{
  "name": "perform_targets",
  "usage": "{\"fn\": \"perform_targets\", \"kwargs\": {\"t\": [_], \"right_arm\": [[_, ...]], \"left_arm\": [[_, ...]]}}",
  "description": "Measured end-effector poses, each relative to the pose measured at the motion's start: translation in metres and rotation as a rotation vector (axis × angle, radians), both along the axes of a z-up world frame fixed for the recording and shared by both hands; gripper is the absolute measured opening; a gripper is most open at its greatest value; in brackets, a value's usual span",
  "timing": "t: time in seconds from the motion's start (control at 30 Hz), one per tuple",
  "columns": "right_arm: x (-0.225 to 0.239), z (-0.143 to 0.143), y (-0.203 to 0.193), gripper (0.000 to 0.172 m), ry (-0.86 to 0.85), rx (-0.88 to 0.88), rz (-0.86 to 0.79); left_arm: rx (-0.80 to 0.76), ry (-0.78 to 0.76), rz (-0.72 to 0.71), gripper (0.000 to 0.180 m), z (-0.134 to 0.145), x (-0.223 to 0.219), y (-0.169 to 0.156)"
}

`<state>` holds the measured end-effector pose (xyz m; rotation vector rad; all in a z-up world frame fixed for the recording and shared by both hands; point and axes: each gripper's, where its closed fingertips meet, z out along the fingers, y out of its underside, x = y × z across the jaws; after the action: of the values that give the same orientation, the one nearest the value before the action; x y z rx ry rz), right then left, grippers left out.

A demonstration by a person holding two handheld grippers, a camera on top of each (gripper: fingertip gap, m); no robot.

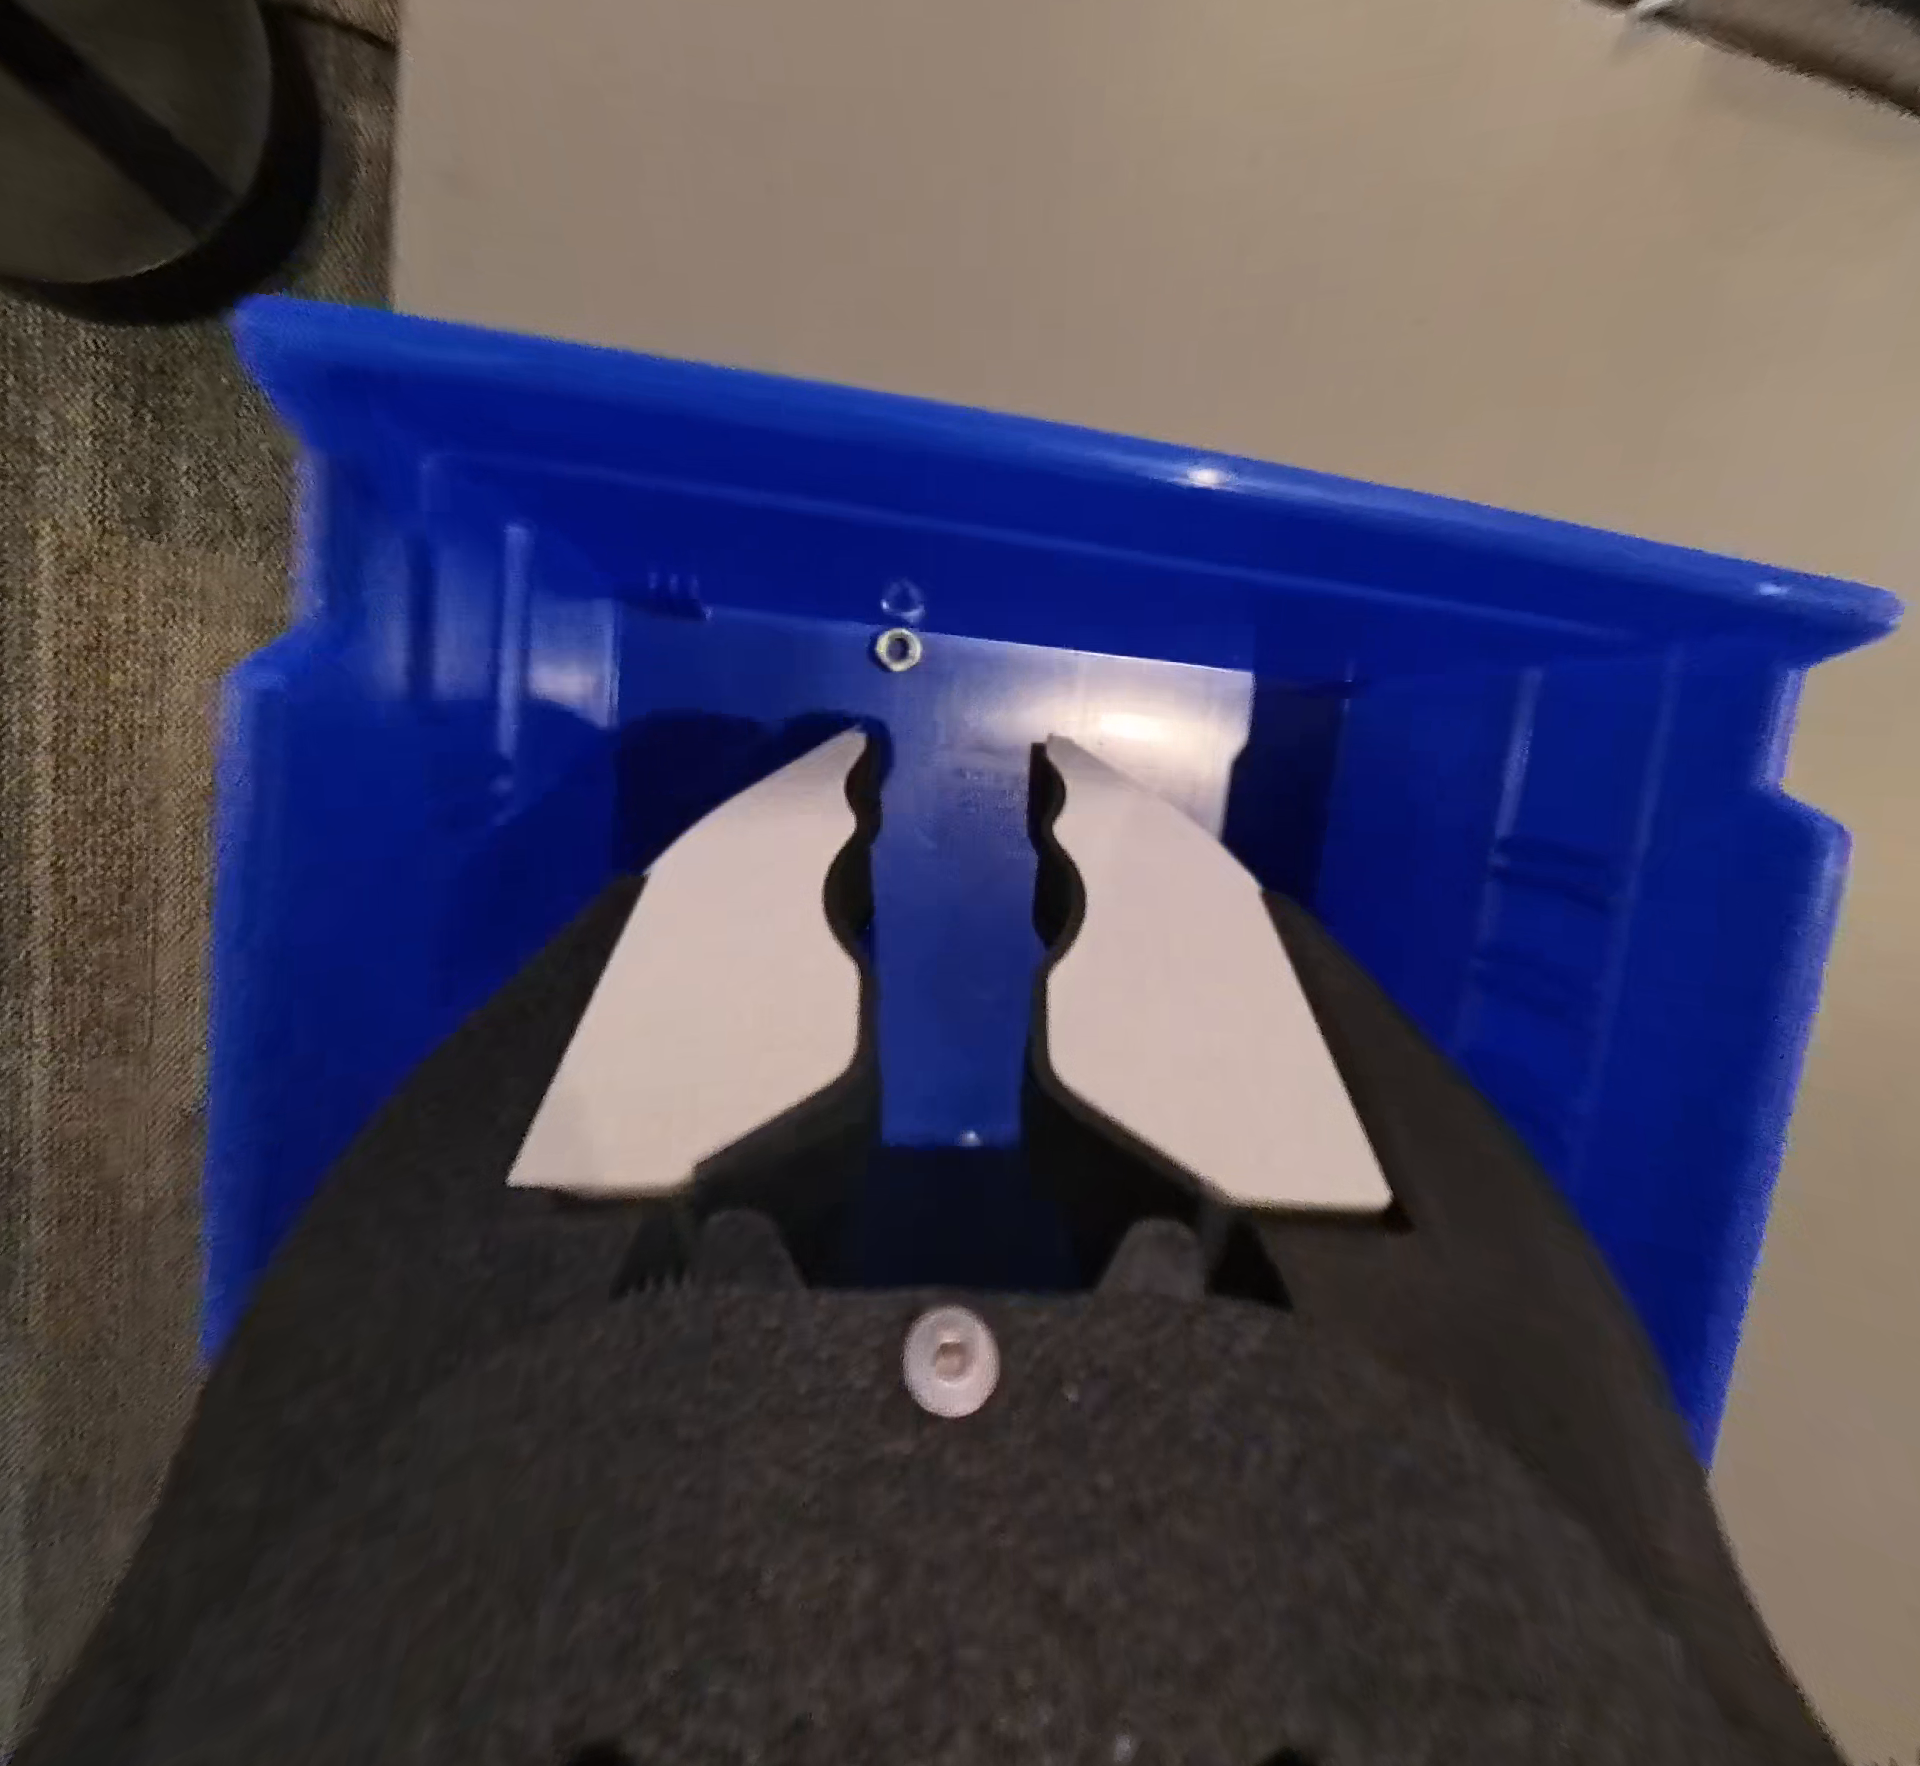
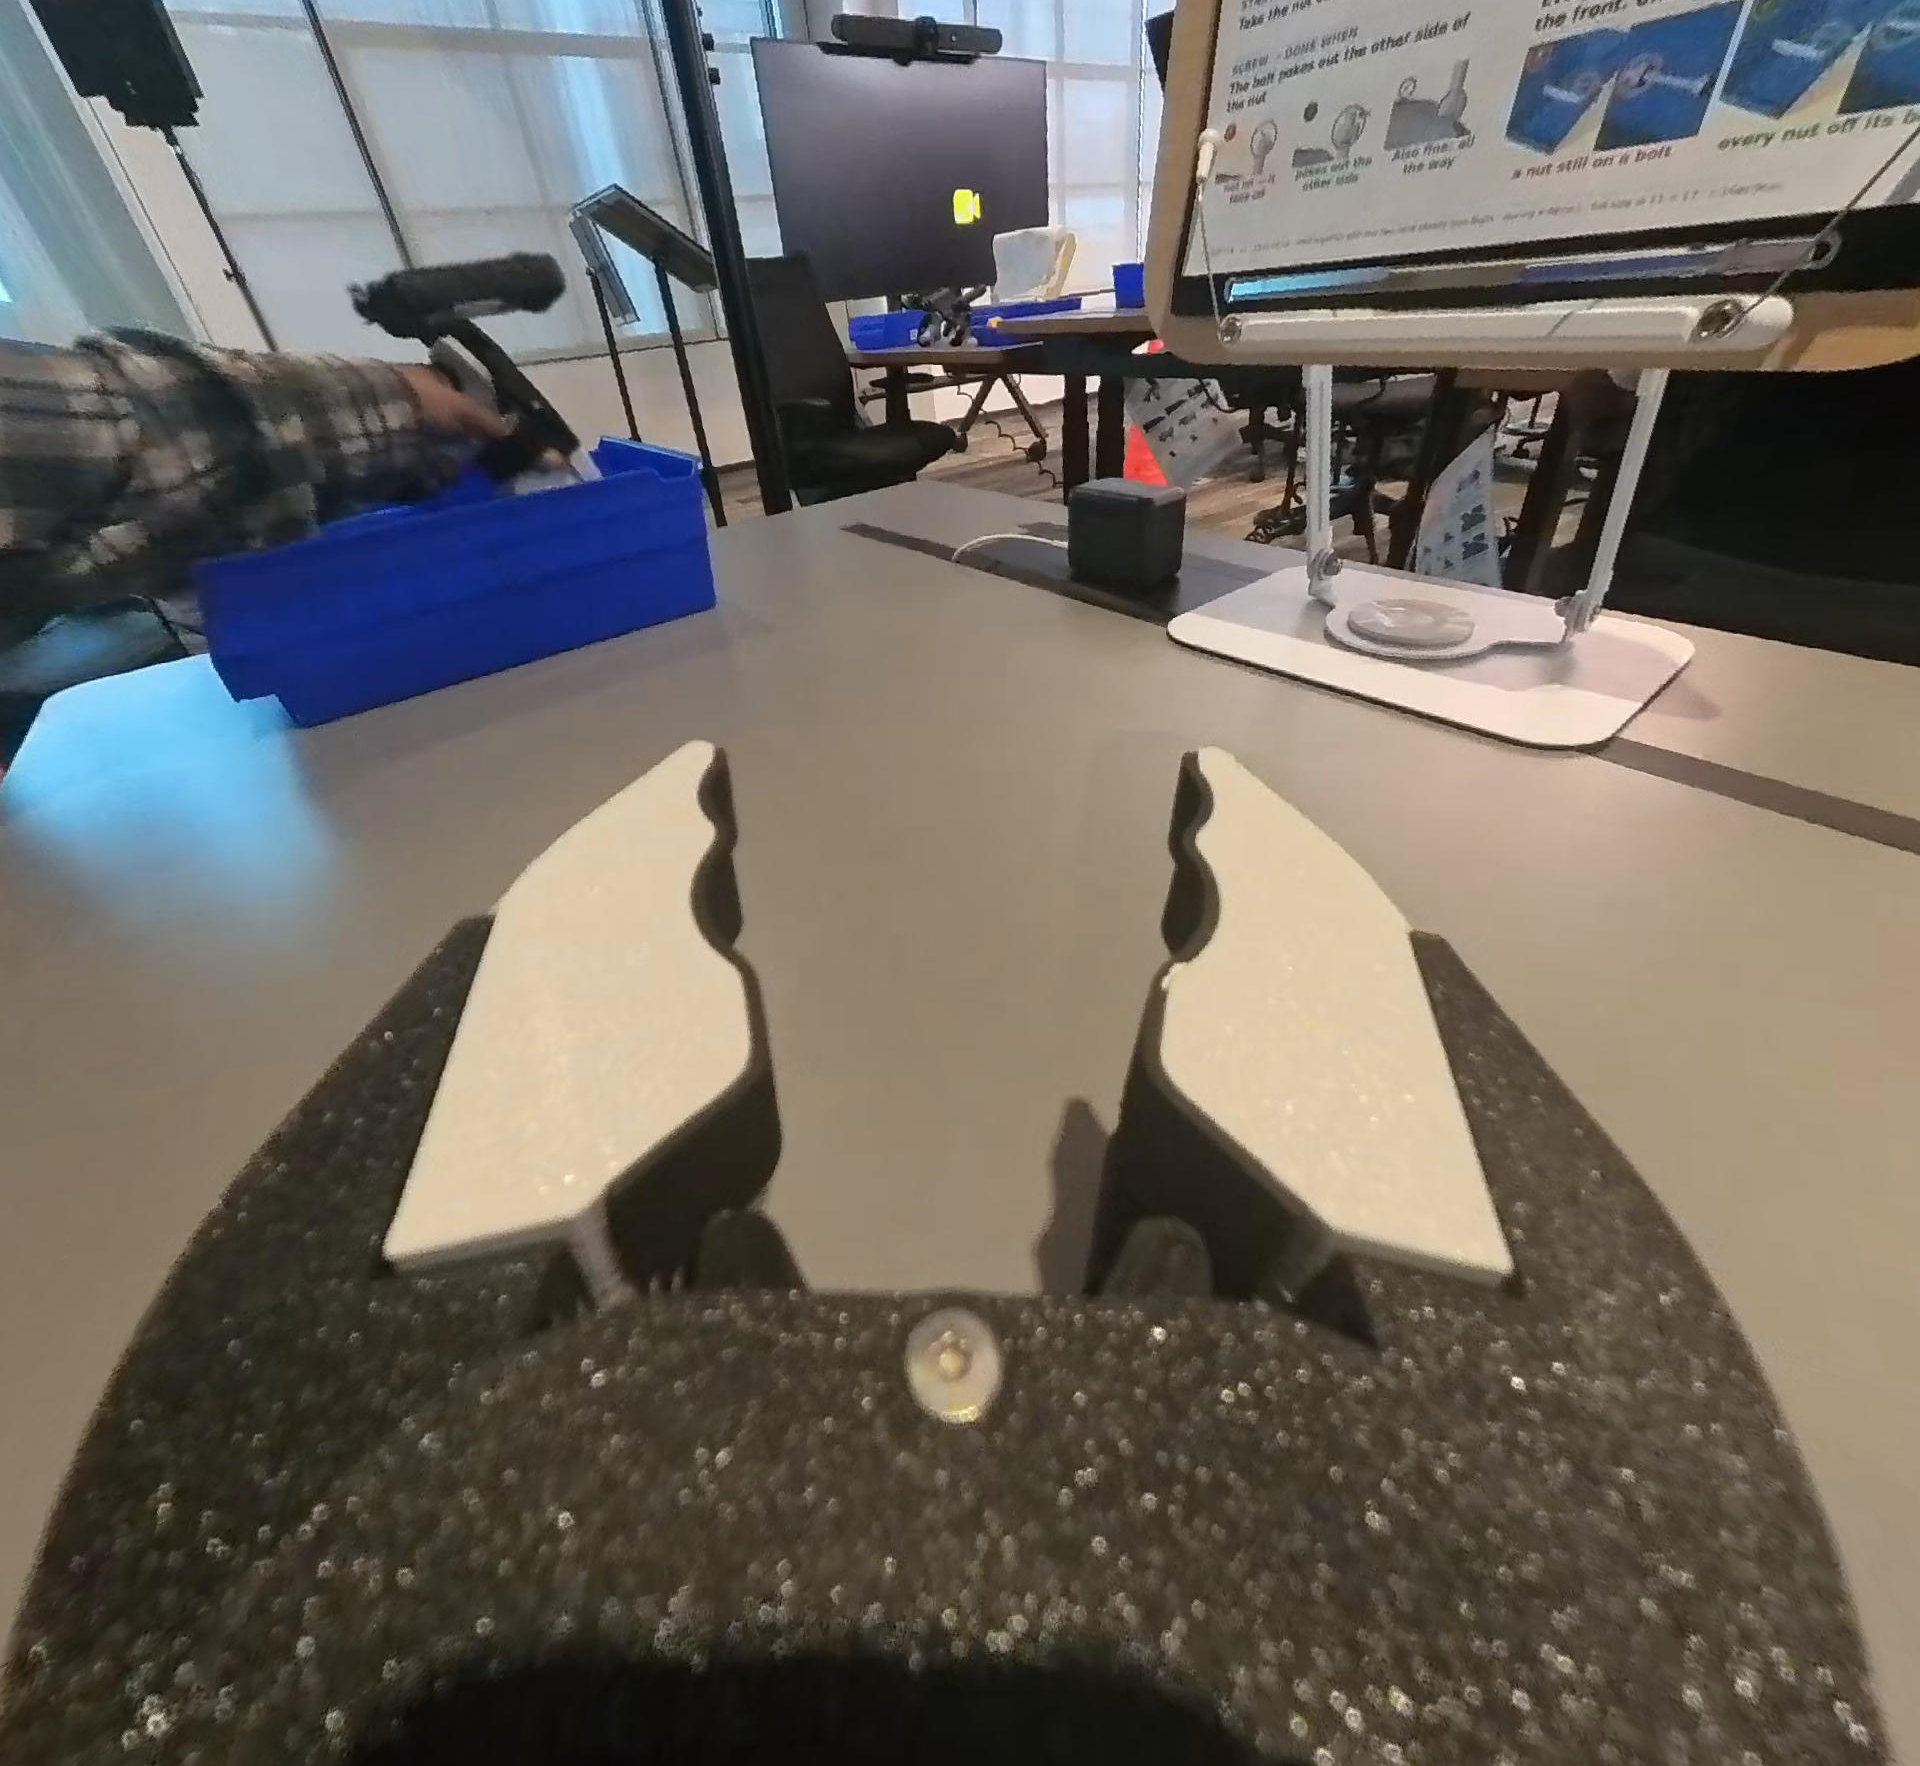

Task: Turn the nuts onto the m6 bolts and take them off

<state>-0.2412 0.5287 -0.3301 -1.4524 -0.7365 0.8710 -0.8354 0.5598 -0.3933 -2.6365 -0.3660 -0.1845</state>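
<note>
I'm hovering my left gripper (image 1: 956,750), part-open and empty, over one loose nut (image 1: 900,649) in the blue bin (image 1: 1039,469); my right gripper (image 2: 956,771) is idling wide open, so threading seems pending.

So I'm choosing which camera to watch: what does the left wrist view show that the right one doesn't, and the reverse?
Only the left wrist view shows the bin's inside, with a nut on its floor beyond the open, empty left gripper.

Only the right wrist view shows the open, empty right gripper, a stand, a black cube and a sleeve.

Both show the blue bin and the table.
</note>
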Motion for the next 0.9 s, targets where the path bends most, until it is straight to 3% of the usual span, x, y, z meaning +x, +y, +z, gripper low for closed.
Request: {"fn": "perform_targets", "kwargs": {"t": [0.2, 0.9], "right_arm": [[0.001, 0.002, -0.001, 0.080, 0.000, 0.008, -0.001], [0.004, 0.006, -0.001, 0.080, 0.021, 0.013, -0.006]], "left_arm": [[-0.098, 0.080, -0.034, 0.023, -0.017, 0.000, 0.008], [-0.295, 0.144, -0.071, 0.016, -0.042, 0.002, 0.017]]}}
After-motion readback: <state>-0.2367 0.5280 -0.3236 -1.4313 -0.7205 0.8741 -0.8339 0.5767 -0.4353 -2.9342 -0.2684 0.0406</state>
